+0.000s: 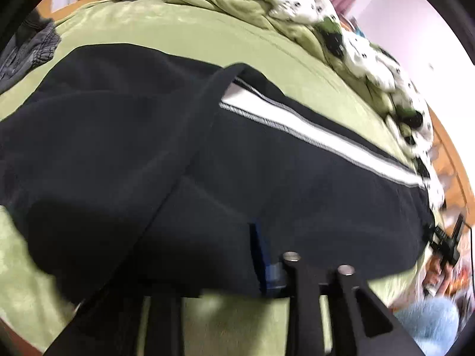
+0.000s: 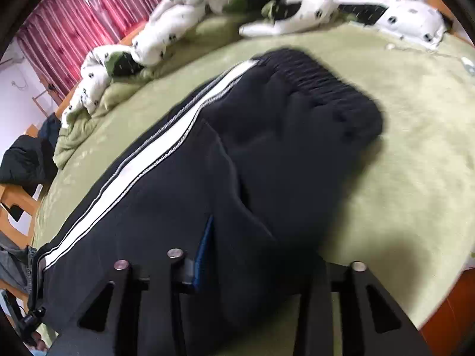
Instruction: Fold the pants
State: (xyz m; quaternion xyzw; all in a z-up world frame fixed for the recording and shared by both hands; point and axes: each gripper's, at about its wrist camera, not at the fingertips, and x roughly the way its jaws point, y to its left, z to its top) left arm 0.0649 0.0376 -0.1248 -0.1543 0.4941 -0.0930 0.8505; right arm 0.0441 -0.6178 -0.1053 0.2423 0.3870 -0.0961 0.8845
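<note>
Dark navy track pants [image 1: 207, 178] with a white side stripe [image 1: 311, 130] lie along the green bed, folded lengthwise. In the right wrist view the pants [image 2: 267, 163] run away from me, with the ribbed waistband [image 2: 323, 86] at the far end. My left gripper [image 1: 237, 270] is shut on the near edge of the pants; a blue pad [image 1: 267, 267] shows against the cloth. My right gripper [image 2: 234, 261] is shut on the near edge too, with its blue pad [image 2: 203, 252] showing. The right gripper also shows far right in the left wrist view [image 1: 445, 246].
A green bedspread [image 2: 400, 163] covers the bed. A crumpled white, panda-print duvet [image 2: 207, 9] lies along the far side, also in the left wrist view [image 1: 371, 59]. Grey clothing [image 1: 29, 50] lies at the far left. Red curtains [image 2: 74, 23] and wooden furniture [image 2: 17, 207] stand beyond.
</note>
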